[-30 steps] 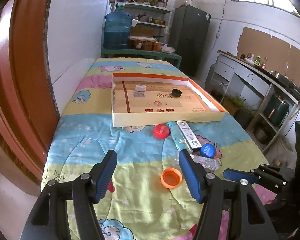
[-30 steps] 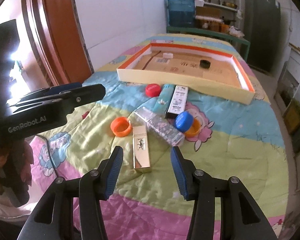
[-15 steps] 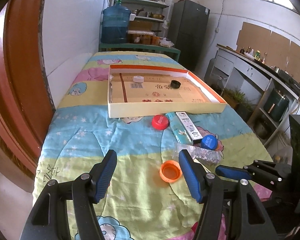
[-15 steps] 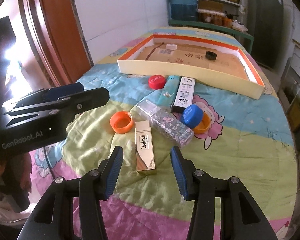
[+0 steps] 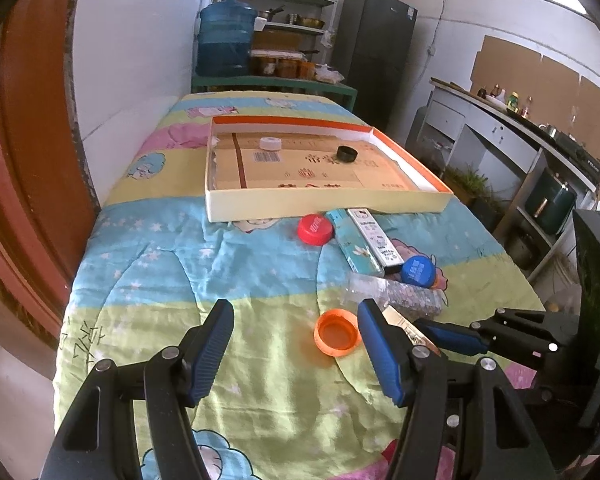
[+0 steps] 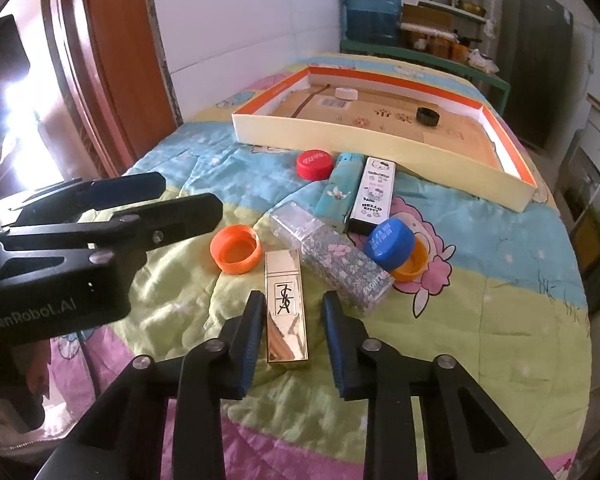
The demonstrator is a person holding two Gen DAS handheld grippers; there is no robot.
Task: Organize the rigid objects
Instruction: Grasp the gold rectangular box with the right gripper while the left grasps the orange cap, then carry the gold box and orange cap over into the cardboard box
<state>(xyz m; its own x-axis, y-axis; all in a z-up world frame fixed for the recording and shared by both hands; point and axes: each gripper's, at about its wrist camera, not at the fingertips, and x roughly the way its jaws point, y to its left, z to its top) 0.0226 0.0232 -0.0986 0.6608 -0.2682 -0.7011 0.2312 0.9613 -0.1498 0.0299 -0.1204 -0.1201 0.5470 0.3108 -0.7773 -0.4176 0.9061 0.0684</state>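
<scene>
A shallow cream box with an orange rim (image 5: 324, 208) (image 6: 340, 132) lies on the quilt and holds a white cap (image 5: 270, 143) and a black cap (image 5: 347, 153). In front of it lie a red cap (image 6: 315, 164), a teal lighter (image 6: 338, 190), a Hello Kitty lighter (image 6: 374, 192), a blue cap (image 6: 392, 244), an orange cap (image 6: 236, 249) and a floral clear box (image 6: 332, 258). My right gripper (image 6: 294, 312) is open, its fingers either side of a gold YSL box (image 6: 285, 304). My left gripper (image 5: 296, 344) is open and empty, left of the orange cap (image 5: 337, 332).
A second orange cap (image 6: 414, 262) lies under the blue cap. The wall and a wooden door frame (image 5: 32, 160) run along the bed's left side. A shelf with a water jug (image 5: 226, 40) stands beyond the bed, kitchen counters (image 5: 520, 152) at right.
My right gripper has moved forward and down, so its fingers now flank the gold box. My left gripper has drifted slightly and stays open.
</scene>
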